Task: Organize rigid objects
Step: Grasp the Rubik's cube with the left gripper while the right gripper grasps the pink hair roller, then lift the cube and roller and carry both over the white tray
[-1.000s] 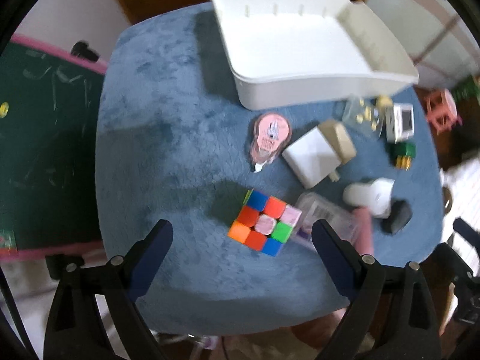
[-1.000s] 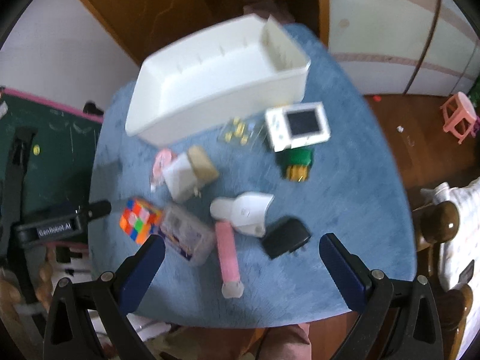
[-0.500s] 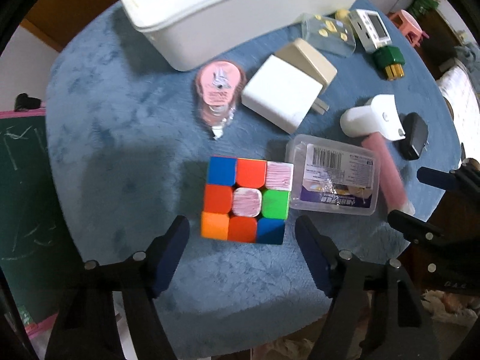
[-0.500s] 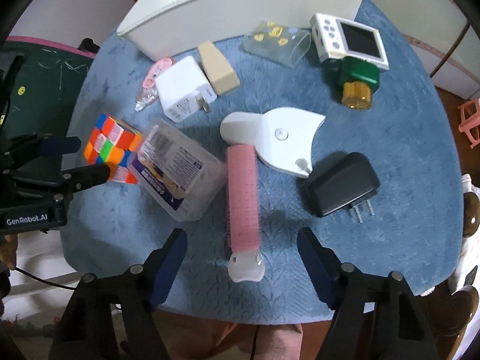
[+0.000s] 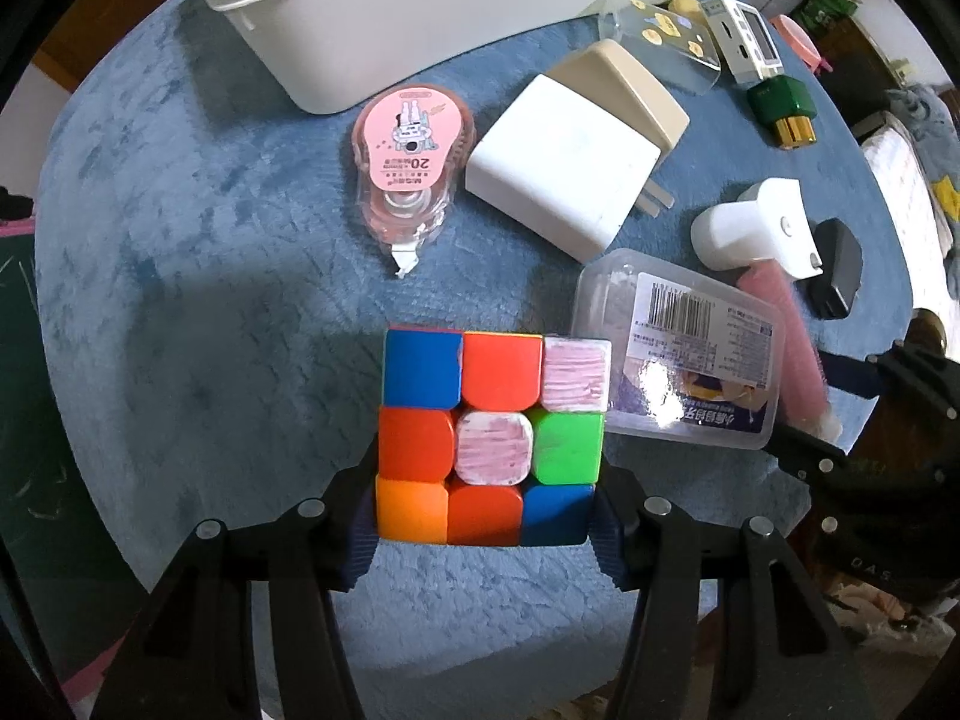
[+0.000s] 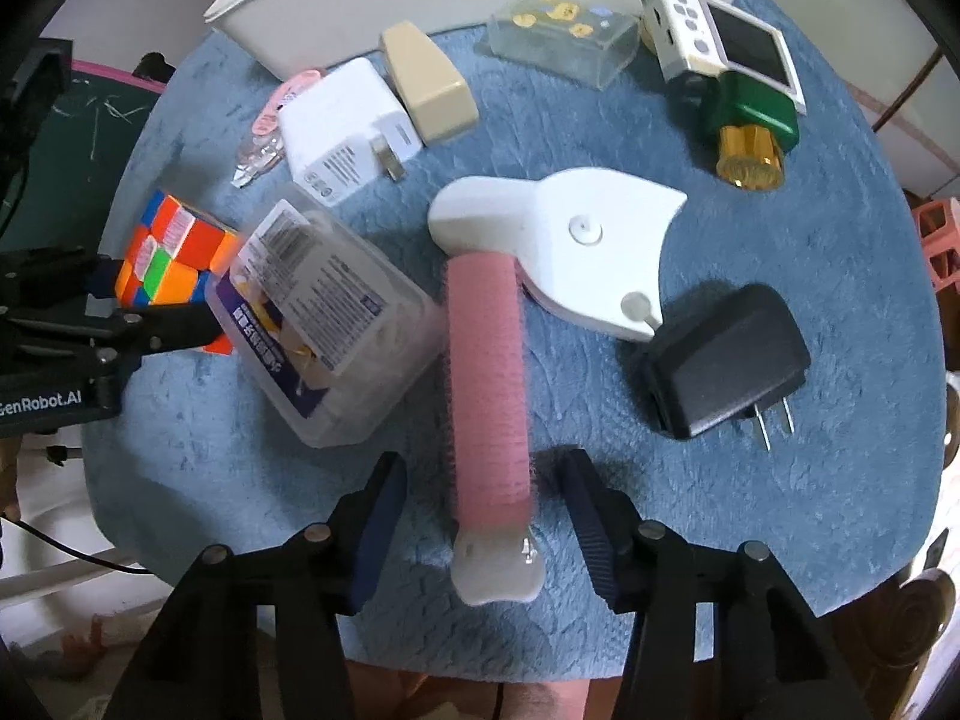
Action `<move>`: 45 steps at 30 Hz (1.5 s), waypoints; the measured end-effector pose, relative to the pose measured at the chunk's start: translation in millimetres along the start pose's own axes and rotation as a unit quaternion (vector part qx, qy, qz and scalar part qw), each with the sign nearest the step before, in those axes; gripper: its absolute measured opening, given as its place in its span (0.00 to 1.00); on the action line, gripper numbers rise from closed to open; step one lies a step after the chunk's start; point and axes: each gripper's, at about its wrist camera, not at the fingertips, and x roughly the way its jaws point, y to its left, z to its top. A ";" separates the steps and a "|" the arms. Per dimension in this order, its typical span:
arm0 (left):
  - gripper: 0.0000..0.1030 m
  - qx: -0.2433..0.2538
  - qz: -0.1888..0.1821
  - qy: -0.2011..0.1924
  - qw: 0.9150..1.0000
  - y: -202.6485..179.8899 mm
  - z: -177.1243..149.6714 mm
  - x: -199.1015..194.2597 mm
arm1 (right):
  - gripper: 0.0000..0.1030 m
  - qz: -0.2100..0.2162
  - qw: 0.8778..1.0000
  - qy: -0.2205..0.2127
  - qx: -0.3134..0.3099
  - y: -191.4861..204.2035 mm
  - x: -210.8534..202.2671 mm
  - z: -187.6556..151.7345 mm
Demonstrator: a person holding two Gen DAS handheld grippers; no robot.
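Observation:
A multicoloured puzzle cube [image 5: 489,438] sits on the blue cloth table [image 5: 180,300]. My left gripper [image 5: 483,531] has closed its pads against the cube's two sides; the cube also shows in the right wrist view [image 6: 171,261]. My right gripper [image 6: 483,516] is open, its pads either side of the lower end of a pink hair roller [image 6: 487,384] with a white handle, not touching. A white tray [image 5: 432,6] stands at the back of the table.
Between cube and tray lie a pink correction tape [image 5: 408,162], a white charger [image 5: 564,162], a beige block [image 5: 630,90] and a clear plastic box [image 5: 678,354]. A white holder [image 6: 576,240], black adapter [image 6: 726,354], green-gold part [image 6: 750,132] and small screen device [image 6: 726,42] lie right.
Both grippers have dropped toward the table. The left one has narrowed from wide open to touch the cube's sides. The right one has narrowed around the pink roller's end.

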 end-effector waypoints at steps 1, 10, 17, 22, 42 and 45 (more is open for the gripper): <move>0.59 0.004 0.003 -0.001 1.000 1.0 2.2 7.0 | 0.51 -0.005 1.000 -0.001 -0.004 0.9 0.3 0.5; 0.59 0.040 0.053 0.035 0.997 -26.5 24.5 27.5 | 0.24 -0.045 0.998 -0.015 -0.038 24.5 10.2 3.1; 0.58 0.045 0.072 0.026 0.996 -38.2 30.6 31.1 | 0.23 -0.034 0.999 -0.015 -0.039 21.3 -5.2 -8.3; 0.58 0.051 0.069 0.007 0.996 -38.1 18.1 13.5 | 0.23 -0.028 0.998 -0.033 -0.041 18.9 -32.9 -14.3; 0.58 0.018 -0.019 -0.290 0.957 -28.7 21.0 -214.5 | 0.23 -0.025 0.976 -0.217 -0.008 4.9 -228.6 34.0; 0.58 0.018 -0.018 -0.327 0.945 -27.9 31.5 -239.3 | 0.23 -0.018 0.969 -0.245 -0.004 4.1 -256.8 52.2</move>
